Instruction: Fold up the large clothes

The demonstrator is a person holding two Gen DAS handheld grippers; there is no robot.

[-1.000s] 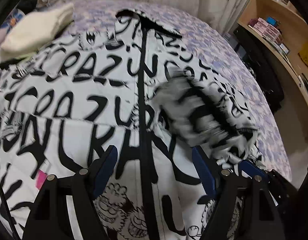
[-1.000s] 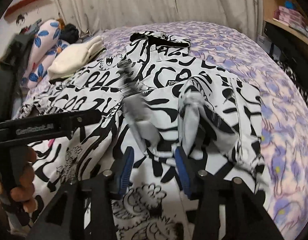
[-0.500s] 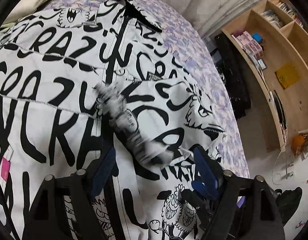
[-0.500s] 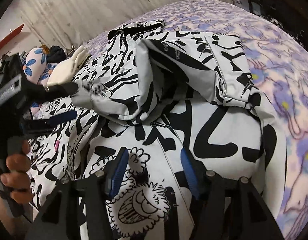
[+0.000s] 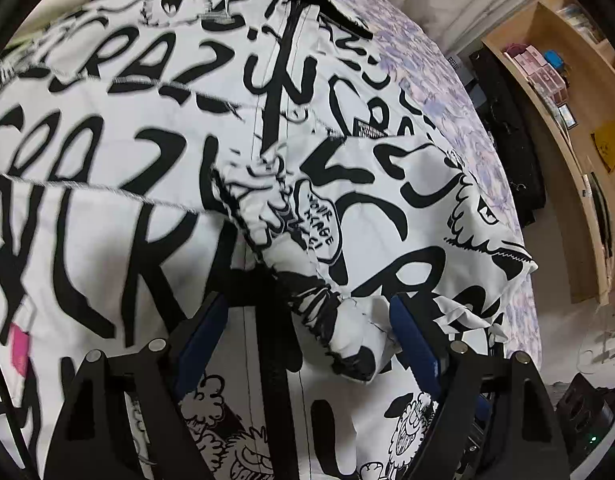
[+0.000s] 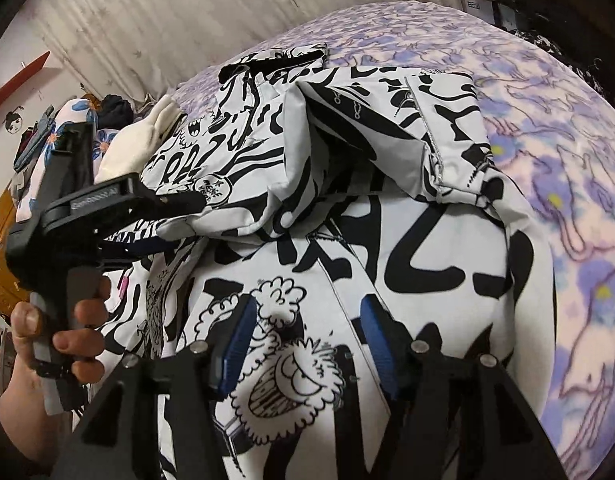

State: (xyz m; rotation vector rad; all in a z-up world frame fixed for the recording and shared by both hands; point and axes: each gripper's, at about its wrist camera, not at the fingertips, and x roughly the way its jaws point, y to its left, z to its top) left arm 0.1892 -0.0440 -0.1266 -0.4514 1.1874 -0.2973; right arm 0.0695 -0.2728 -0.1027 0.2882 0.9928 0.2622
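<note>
A large white jacket point(image 5: 107, 160) with black graffiti lettering lies spread front up on a bed; its black zip point(image 5: 275, 92) runs up the middle. One sleeve point(image 5: 307, 216) is folded in across the chest. Its cuff point(image 5: 359, 336) rests between the fingers of my left gripper point(image 5: 307, 340), which is open, the blue pads standing apart from the cloth. The right wrist view shows the same left gripper point(image 6: 179, 224) from the side, held by a hand point(image 6: 67, 340). My right gripper point(image 6: 307, 340) hovers open over the jacket's lower front point(image 6: 287, 360), with nothing between its fingers.
The purple flowered bed sheet point(image 6: 567, 160) is bare to the right of the jacket. A folded cream cloth point(image 6: 135, 152) and a flowered pillow point(image 6: 79, 116) lie at the far left. Wooden shelves point(image 5: 567, 120) and dark bags point(image 5: 515, 140) stand beside the bed. A curtain point(image 6: 167, 20) hangs behind.
The sleeve swung from the jacket's right side across the chest and now lies still, cuff between my left fingers. Both grippers sank closer to the jacket, and the right one rolled.
</note>
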